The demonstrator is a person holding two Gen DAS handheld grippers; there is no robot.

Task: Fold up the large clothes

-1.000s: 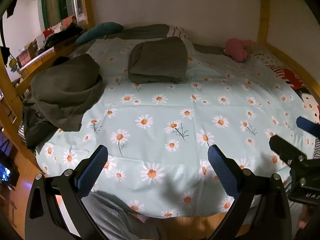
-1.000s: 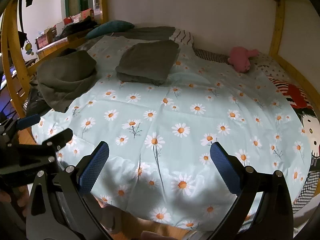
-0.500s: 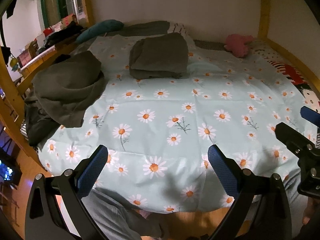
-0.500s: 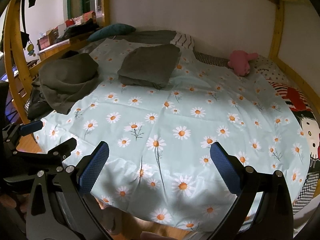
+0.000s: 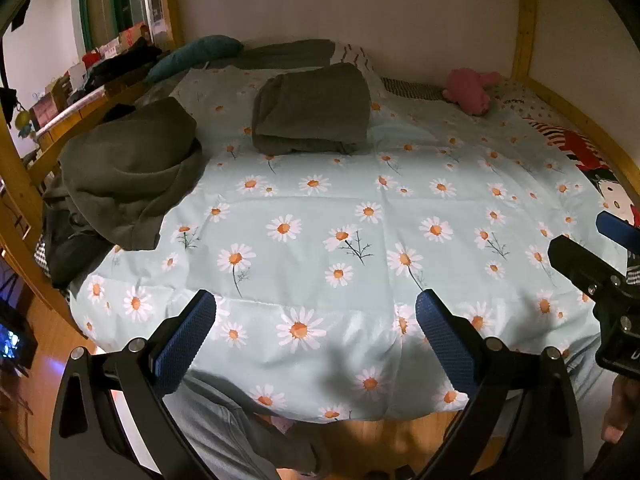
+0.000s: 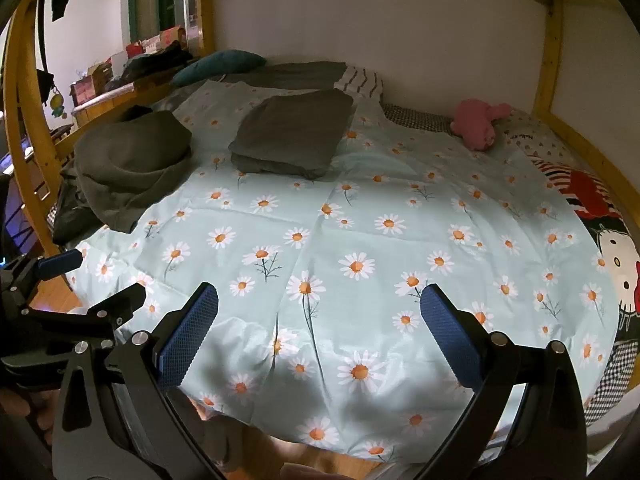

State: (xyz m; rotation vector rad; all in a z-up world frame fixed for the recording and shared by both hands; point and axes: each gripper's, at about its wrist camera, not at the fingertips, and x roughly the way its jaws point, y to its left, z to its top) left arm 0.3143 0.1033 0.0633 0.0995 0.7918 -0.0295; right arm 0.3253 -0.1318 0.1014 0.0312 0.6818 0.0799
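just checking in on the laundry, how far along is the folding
One dark garment already lies folded into a neat rectangle on the daisy sheet. Nothing is in hand: the left claw and right claw are both open and empty above the bed's near edge. Left to do: the crumpled dark pile at the left side.

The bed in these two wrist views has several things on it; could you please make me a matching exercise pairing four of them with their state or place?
Things:
1. folded grey garment
2. crumpled grey garment
3. pink plush toy
4. teal pillow

States or places:
A. lies in a loose heap at the bed's left edge
B. lies at the far left corner, by the wooden post
C. sits as a neat stack on the daisy sheet, far middle
D. rests near the far right, close to the wall

Pairs: 1-C, 2-A, 3-D, 4-B
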